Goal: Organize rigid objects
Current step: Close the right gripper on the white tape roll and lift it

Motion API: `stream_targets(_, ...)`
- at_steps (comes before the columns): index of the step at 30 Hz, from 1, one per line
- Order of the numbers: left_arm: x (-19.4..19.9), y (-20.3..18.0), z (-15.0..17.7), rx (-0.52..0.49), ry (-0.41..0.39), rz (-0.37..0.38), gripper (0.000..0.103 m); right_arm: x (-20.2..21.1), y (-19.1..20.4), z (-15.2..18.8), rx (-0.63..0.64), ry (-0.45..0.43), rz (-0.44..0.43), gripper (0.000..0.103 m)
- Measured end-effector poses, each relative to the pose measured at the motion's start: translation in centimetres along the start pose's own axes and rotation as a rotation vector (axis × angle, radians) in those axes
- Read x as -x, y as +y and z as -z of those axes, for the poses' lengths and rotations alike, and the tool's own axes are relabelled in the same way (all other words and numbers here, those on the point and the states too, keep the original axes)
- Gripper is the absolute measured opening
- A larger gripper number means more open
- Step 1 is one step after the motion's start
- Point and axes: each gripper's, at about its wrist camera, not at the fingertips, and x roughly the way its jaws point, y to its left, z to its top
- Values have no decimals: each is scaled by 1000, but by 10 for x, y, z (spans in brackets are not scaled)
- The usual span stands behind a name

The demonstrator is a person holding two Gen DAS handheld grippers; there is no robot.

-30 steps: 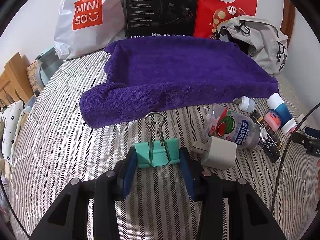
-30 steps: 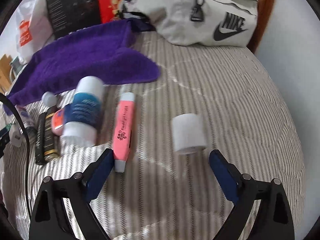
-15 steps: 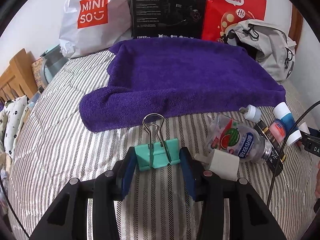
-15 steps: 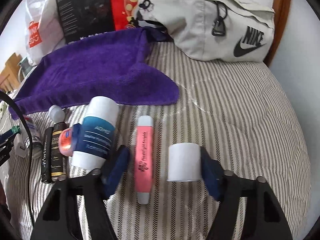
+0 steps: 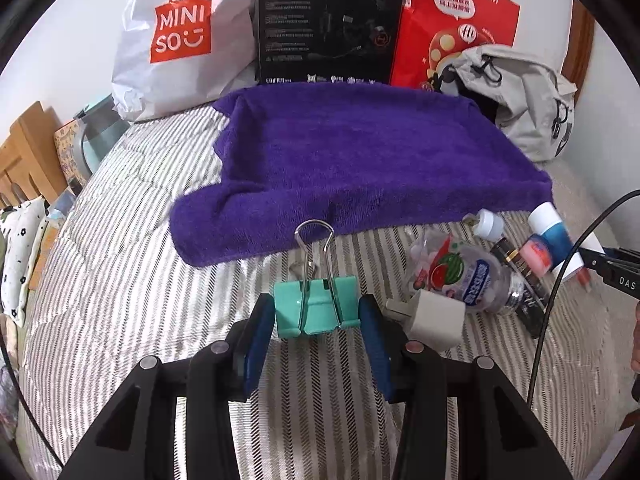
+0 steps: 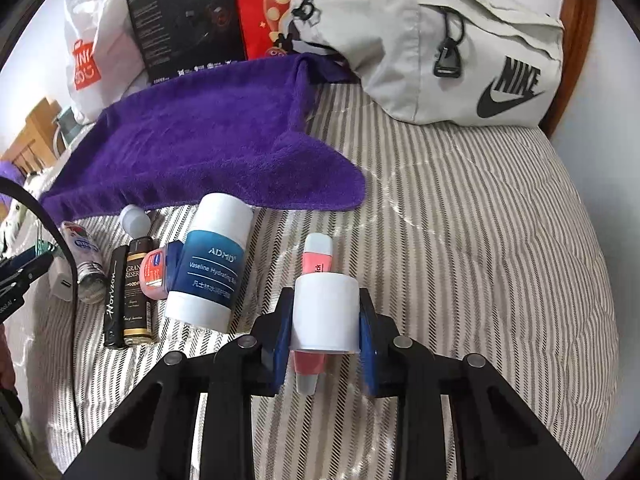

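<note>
Tool pads on the left tool point(image 5: 316, 316) are pressed against 1 green clip point(image 5: 315, 310); 1 white roll point(image 6: 325, 312) is squeezed by the right tool point(image 6: 325, 320) over the striped bed point(image 6: 480, 260).

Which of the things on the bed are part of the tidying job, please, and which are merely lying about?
Part of the job: binder clip in left claw, white roll in right claw, marker, lotion stick, plug.
Lying about: towel, backpack, shopping bag.
</note>
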Motion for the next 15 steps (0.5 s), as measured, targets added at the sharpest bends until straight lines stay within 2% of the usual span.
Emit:
stream_targets(6,-11,-1,7,-10,44,-16,42,-5,3,4,33,11,26,30)
stream_targets(11,-11,-3,9,9,30,-50,44,-5,2,6,26,0,33,33)
stream_targets(14,-16,-3,6,44,35,-102,71,-5,1,5,25,-2,73,48)
stream_targets(15,-17,-2,5,64,32,-116,72,-5,0,6,25,-6,75,48)
